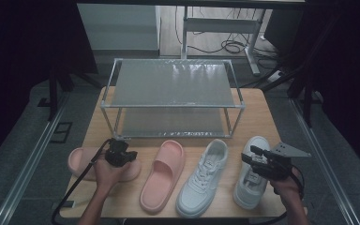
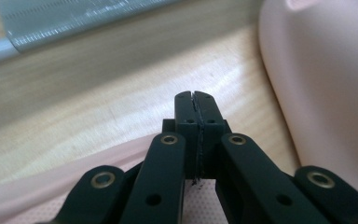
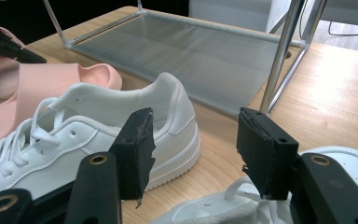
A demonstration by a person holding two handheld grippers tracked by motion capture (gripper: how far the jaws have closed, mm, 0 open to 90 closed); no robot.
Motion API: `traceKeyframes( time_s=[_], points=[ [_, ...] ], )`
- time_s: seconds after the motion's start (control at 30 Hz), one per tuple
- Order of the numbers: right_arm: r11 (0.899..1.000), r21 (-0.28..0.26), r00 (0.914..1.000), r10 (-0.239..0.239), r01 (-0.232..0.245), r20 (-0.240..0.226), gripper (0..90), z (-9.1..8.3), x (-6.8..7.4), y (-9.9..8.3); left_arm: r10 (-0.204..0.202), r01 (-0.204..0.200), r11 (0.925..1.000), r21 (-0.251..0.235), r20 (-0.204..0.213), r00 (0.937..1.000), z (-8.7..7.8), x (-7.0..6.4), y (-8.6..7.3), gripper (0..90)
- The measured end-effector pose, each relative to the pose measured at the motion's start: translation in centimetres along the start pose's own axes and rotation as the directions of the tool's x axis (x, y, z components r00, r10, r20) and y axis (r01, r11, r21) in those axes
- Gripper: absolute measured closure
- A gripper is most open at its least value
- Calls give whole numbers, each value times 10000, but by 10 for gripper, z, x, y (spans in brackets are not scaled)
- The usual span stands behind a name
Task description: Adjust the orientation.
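- Hovering with the right gripper (image 1: 253,154) (image 3: 193,140) spread wide and holding nothing, just above the right white sneaker (image 1: 246,192) (image 3: 354,158) at the desk's (image 1: 258,112) near right corner; risks closing on laces alone, so that the shoe swings or drops on the lift.
- Biting only the thin collar or tongue would likely tilt the sneaker heel-down and let it slip free before reaching the rack (image 1: 168,84) (image 3: 191,56).
- Coming down off-centre could nudge the left white sneaker (image 1: 201,180) (image 3: 98,126), lying close beside, and push it toward the pink slipper (image 1: 161,176) (image 2: 335,93) next to it.
- Resting with the left gripper (image 1: 122,152) (image 2: 196,100) pinched fully together, nothing seen between its tips, over the edge of the left pink slipper (image 1: 82,159) (image 2: 51,182) at the desk's near left; cannot grasp without opening first, and pressing down like this would merely shove the soft foam sideways.
- Sliding that slipper leftward could carry it over the desk edge, judging by how near the edge it lies.
- Lifting either shoe toward the shelves risks catching a rack post or the front rail, since the frame stands just behind the row of footwear.
- Swinging both hands inward together invites a clash of cables or grippers over the middle pair.
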State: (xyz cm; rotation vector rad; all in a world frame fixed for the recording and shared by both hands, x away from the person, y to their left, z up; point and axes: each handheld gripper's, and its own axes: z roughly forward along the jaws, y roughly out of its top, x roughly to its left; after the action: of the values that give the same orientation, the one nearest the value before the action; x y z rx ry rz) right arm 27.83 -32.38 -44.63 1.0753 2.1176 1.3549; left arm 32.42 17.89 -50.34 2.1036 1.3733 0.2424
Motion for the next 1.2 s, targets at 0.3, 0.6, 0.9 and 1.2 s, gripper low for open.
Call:
traceKeyframes(
  time_s=[0.3, 0.6, 0.9, 1.2],
  points=[
    [10000, 61, 10000, -19, 19, -26, 463, 1, 1, 0, 239, -238, 9997, -81, 174, 9996, -12, -9, -20, 900],
    [10000, 90, 10000, -36, 37, -42, 463, 1, 1, 0, 310, -305, 9994, -135, 373, 9988, -23, -14, -38, 900],
    [10000, 80, 10000, -14, 15, -32, 463, 1, 1, 0, 263, -251, 9994, -256, 467, 9986, -38, -16, -62, 900],
    [9999, 113, 10000, -46, 46, -28, 463, 1, 2, 0, -56, 92, 9988, -474, 745, 9972, -52, -11, -84, 900]
  ],
)
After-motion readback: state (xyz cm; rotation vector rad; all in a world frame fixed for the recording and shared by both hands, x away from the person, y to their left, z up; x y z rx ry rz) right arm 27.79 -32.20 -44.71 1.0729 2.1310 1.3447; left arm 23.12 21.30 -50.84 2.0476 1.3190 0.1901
